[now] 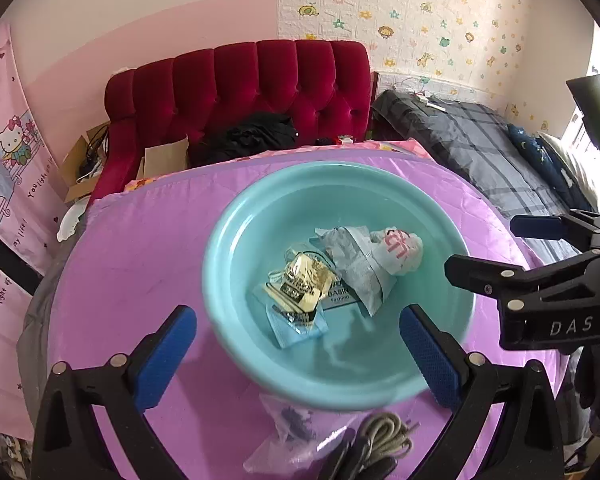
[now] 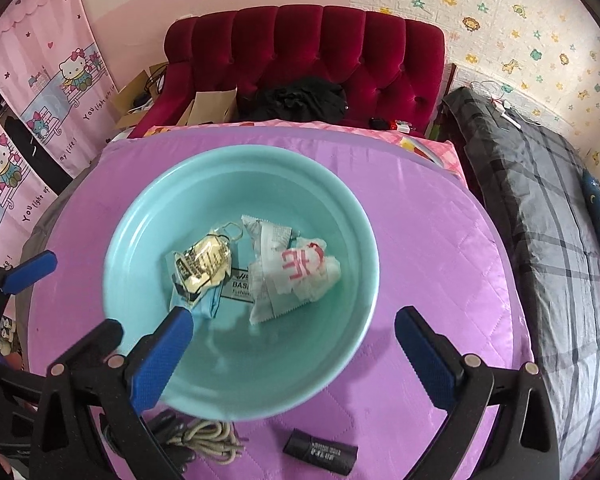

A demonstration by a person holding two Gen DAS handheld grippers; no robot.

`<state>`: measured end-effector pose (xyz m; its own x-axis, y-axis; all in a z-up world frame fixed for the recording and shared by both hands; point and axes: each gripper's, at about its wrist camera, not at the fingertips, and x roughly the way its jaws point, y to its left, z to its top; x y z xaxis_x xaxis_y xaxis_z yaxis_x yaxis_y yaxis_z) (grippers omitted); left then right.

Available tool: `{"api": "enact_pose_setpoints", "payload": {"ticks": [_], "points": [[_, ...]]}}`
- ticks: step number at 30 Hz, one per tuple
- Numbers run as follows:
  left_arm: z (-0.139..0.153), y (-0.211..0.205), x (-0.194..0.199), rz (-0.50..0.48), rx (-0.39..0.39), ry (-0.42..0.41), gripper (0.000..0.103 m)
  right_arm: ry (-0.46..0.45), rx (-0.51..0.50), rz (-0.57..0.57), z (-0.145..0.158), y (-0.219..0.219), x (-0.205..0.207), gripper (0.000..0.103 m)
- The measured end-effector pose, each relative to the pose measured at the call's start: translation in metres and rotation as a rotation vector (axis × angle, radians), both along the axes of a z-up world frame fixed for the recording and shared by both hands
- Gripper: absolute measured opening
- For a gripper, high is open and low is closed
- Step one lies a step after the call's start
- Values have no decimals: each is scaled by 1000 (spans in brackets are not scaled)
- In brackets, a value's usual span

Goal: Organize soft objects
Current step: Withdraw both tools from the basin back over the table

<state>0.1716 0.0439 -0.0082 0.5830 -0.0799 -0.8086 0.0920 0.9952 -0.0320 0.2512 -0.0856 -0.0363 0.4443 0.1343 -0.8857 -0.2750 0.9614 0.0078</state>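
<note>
A light-blue basin sits on the purple quilted table. Inside lie a gold-and-blue packet, a grey wrapper and a white bag with red print. My left gripper is open and empty, above the basin's near rim. My right gripper is open and empty over the basin's near side; it also shows in the left wrist view at the right. In front of the basin lie a coiled beige cord, a clear bag and a black tube.
A red tufted sofa with black clothing stands behind the table. A bed with a grey plaid cover lies to the right. Pink curtains hang on the left. Cardboard boxes sit beside the sofa.
</note>
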Motion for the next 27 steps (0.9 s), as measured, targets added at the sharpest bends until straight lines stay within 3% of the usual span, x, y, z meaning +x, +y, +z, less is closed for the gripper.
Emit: {"api": "enact_pose_setpoints", "payload": {"ticks": [15, 27], "points": [[8, 0, -67, 0, 12, -18, 103, -6, 14, 22, 9, -11, -59, 103], [-7, -1, -118, -5, 26, -5, 103, -27, 10, 42, 4, -19, -112, 103]]}}
